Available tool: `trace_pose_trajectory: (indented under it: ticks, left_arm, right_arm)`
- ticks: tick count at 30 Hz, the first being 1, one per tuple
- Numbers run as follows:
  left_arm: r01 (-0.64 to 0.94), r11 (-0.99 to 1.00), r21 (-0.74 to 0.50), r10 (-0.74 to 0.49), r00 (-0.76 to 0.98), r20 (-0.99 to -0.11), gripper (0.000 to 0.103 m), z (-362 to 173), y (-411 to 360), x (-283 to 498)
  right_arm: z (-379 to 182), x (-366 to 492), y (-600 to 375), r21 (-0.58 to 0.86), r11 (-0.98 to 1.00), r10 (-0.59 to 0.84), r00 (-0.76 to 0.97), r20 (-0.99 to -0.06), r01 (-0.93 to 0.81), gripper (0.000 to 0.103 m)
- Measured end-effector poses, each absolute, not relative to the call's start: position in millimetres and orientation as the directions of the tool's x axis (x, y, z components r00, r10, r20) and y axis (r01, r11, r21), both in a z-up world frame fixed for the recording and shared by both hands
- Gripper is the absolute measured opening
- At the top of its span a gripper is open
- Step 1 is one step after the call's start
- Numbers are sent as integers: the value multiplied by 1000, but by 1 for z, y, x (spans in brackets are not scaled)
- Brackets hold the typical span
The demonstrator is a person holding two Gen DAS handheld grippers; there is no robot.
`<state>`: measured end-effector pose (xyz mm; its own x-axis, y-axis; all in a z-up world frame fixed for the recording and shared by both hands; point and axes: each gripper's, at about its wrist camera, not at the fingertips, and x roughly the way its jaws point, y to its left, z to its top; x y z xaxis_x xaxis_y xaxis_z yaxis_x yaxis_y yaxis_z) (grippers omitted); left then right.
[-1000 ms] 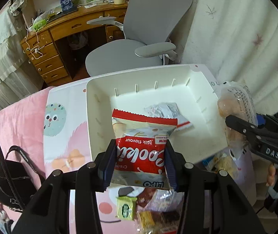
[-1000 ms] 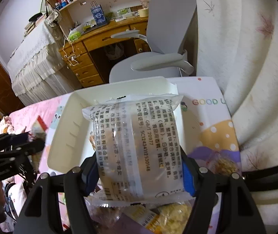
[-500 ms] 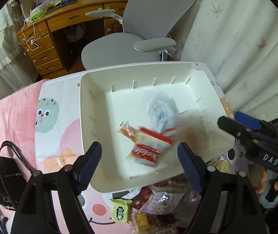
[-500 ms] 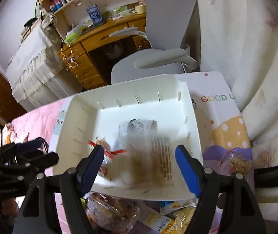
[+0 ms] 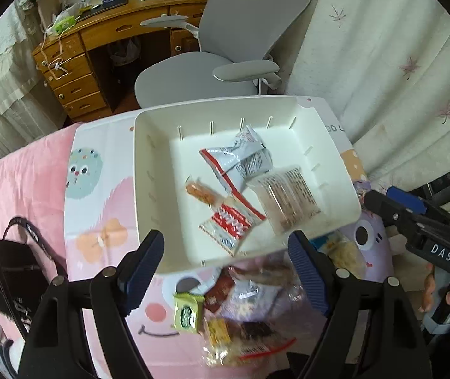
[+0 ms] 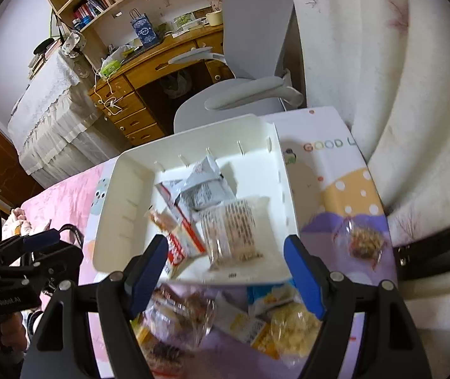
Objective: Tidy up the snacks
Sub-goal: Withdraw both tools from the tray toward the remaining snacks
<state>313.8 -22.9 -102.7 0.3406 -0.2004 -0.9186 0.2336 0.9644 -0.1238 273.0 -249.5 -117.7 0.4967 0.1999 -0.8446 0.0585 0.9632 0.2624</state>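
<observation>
A white bin (image 5: 149,170) (image 6: 114,214) sits on the patterned mat. Inside lie a red cookie pack (image 5: 229,225) (image 6: 174,249), a clear pack with printed text (image 5: 288,200) (image 6: 231,230), a grey pack (image 5: 240,161) (image 6: 203,186) and a small orange snack (image 5: 198,191). My left gripper (image 5: 225,265) is open and empty above the bin's near rim. My right gripper (image 6: 223,268) is open and empty above the near rim too. Loose snacks (image 5: 234,315) (image 6: 256,325) lie on the mat in front of the bin.
A grey office chair (image 5: 225,47) and a wooden desk (image 5: 105,38) stand behind the mat. A black bag (image 5: 7,271) lies at the left. A clear nut packet (image 6: 364,243) lies on the mat right of the bin. White curtain hangs at right.
Both grippers opened and let go: the red cookie pack and the clear printed pack dropped into the bin. Both grippers have drawn back toward the near rim.
</observation>
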Motion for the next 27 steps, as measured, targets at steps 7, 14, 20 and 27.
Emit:
trace_pose_trajectory:
  ticks: [7, 14, 20, 27]
  left_arm:
    - [206, 971, -119, -190, 374, -908, 80, -79, -14, 267]
    - [115, 986, -123, -160, 403, -901, 80, -67, -1, 214]
    - [14, 994, -111, -107, 410, -906, 80, -69, 12, 170]
    - [-76, 991, -113, -76, 378, -923, 80, -85, 20, 115]
  right_arm:
    - [-112, 232, -250, 295, 954, 233, 474, -849, 59, 76]
    - [-110, 196, -247, 336, 942, 295, 451, -842, 12, 76]
    - [-113, 172, -242, 372, 927, 356, 420, -835, -47, 76]
    - [-128, 146, -231, 408, 907, 416, 369, -831, -104, 76]
